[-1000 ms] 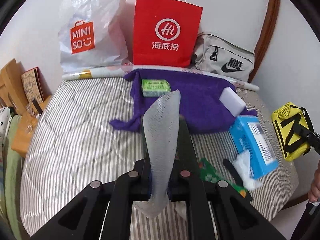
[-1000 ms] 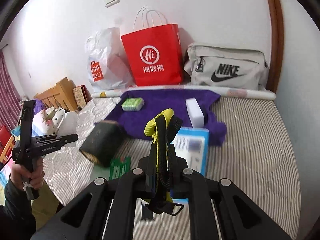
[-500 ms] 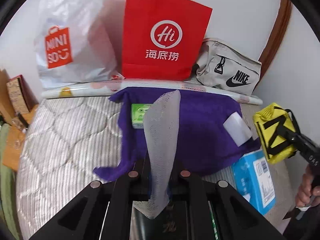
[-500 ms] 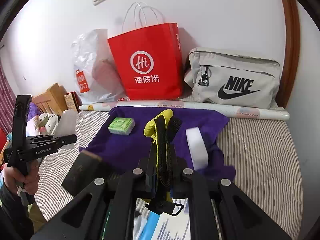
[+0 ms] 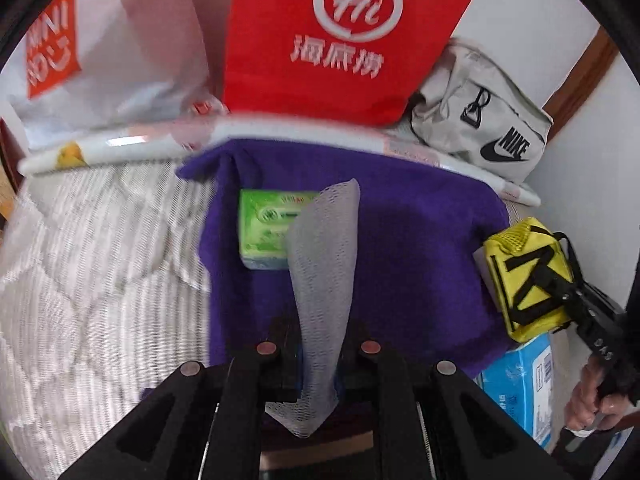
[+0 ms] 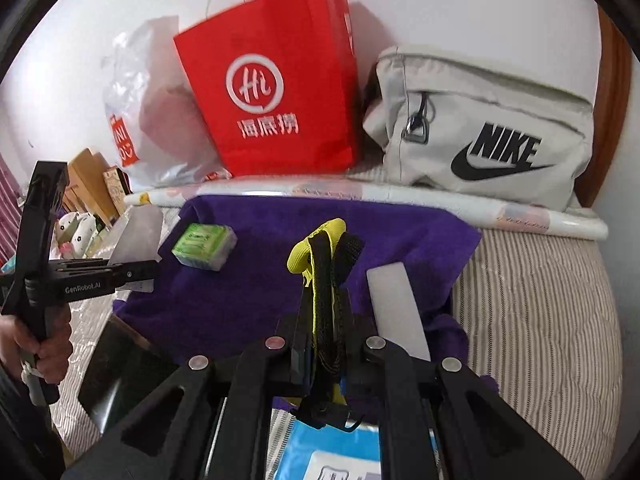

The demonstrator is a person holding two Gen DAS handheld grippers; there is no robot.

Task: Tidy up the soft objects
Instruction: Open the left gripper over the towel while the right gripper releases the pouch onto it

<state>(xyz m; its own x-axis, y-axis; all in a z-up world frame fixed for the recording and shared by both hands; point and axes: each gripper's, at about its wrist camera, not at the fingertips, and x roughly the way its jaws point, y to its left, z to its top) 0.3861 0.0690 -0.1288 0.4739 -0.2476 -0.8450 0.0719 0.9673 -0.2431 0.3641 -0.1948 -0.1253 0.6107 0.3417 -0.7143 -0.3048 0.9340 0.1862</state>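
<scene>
Both tongs have advanced over the purple towel point(image 5: 420, 248), left gripper point(image 5: 320, 320) clamping grey mesh cloth point(image 5: 324, 264), right gripper point(image 6: 326, 320) clamping yellow pouch point(image 6: 320, 264), probably ready to set down.

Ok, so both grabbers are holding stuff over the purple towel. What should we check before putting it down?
1. Left gripper holds the grey mesh cloth: ok, fingers shut on it.
2. Right gripper holds the yellow pouch: ok, clamped.
3. Bare spot on the purple towel: ok, its middle is free.
4. Green tissue pack out of the way: ok, near the towel's left edge.
5. White block clear of the pouch: cannot tell, close beside the fingers.
</scene>
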